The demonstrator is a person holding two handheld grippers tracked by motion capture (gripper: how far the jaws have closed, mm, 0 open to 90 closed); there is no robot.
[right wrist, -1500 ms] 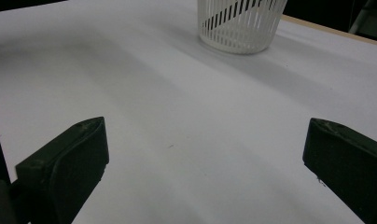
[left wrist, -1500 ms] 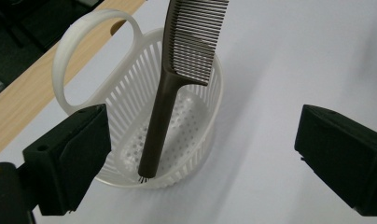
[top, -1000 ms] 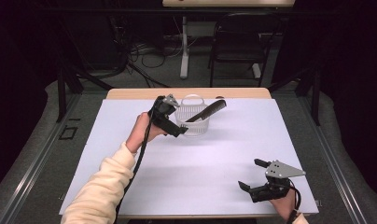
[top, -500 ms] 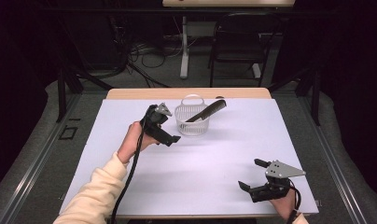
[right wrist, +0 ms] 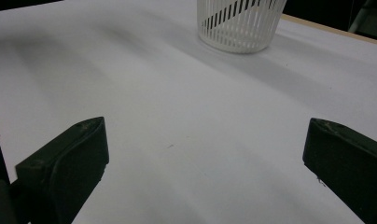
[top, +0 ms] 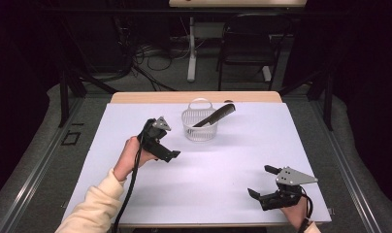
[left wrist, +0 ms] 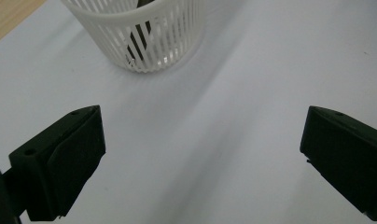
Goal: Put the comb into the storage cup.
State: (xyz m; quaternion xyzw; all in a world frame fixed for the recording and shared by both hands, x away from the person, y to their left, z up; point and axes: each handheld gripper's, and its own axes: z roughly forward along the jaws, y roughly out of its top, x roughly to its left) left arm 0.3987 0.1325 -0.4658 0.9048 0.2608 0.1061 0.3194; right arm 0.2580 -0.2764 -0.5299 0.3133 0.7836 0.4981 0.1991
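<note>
A white slatted basket (top: 200, 127) with a hoop handle stands at the table's far middle, and a black comb (top: 216, 115) leans in it, its end sticking out over the right rim. My left gripper (top: 166, 147) hovers left of and nearer than the basket, open and empty. In the left gripper view the basket (left wrist: 144, 32) lies ahead beyond the left gripper (left wrist: 200, 144), with the dark comb (left wrist: 142, 35) showing through the slats. My right gripper (top: 261, 181) rests open near the front right corner. The right gripper view has the basket (right wrist: 238, 23) far ahead of the right gripper (right wrist: 205, 154).
The table is covered by a pale sheet (top: 213, 170), with a wooden strip (top: 194, 97) along its far edge. A dark chair (top: 247, 43) and cables (top: 145, 53) lie on the floor beyond the table.
My left gripper has drawn back from the basket toward the near left, empty. The comb stays in the basket. The right gripper has not moved.
</note>
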